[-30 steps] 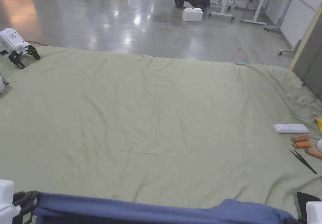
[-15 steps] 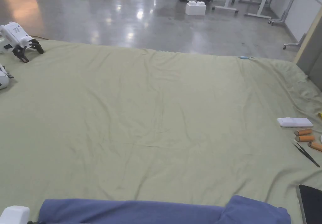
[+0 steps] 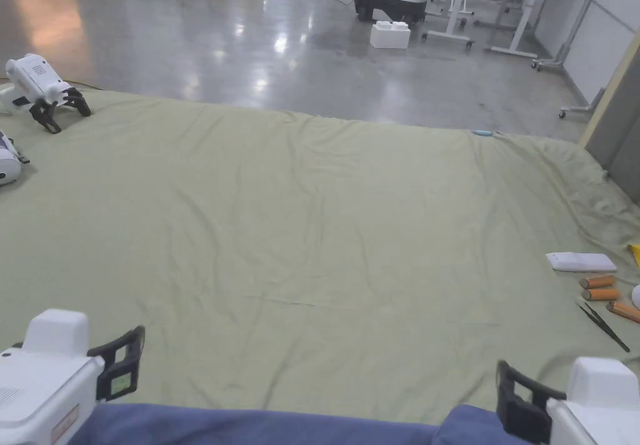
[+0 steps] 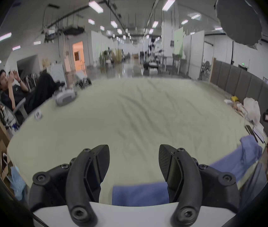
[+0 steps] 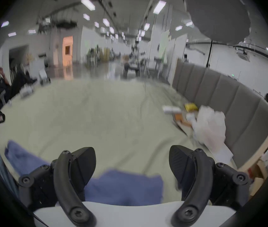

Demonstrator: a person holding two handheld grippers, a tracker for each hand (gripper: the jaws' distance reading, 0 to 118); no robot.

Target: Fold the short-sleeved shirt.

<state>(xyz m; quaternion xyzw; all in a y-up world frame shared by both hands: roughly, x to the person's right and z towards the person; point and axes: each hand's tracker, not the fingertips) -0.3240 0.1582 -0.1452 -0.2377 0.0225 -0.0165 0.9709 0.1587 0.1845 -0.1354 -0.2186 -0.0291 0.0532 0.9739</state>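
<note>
A blue short-sleeved shirt (image 3: 281, 426) lies as a long band along the near edge of the green-covered table (image 3: 312, 215). My left gripper (image 3: 119, 365) hovers over the shirt's left end. Its jaws stand wide apart in the left gripper view (image 4: 134, 158), with the blue cloth (image 4: 139, 194) below and nothing between them. My right gripper (image 3: 519, 396) is over the shirt's right end by a raised lump of cloth. It is open too (image 5: 132, 158), and the shirt (image 5: 125, 189) lies beneath it.
Two spare grippers (image 3: 37, 90) lie at the far left of the table. At the right edge are a white flat box (image 3: 580, 261), orange cylinders (image 3: 600, 287), tweezers (image 3: 603, 326) and a white plastic bag (image 5: 210, 127). A person (image 4: 15, 89) sits beyond the left side.
Both grippers have risen into the head view at the shirt's two ends, after dropping almost out of it half a second ago. The head camera has shifted; the shirt lies as before.
</note>
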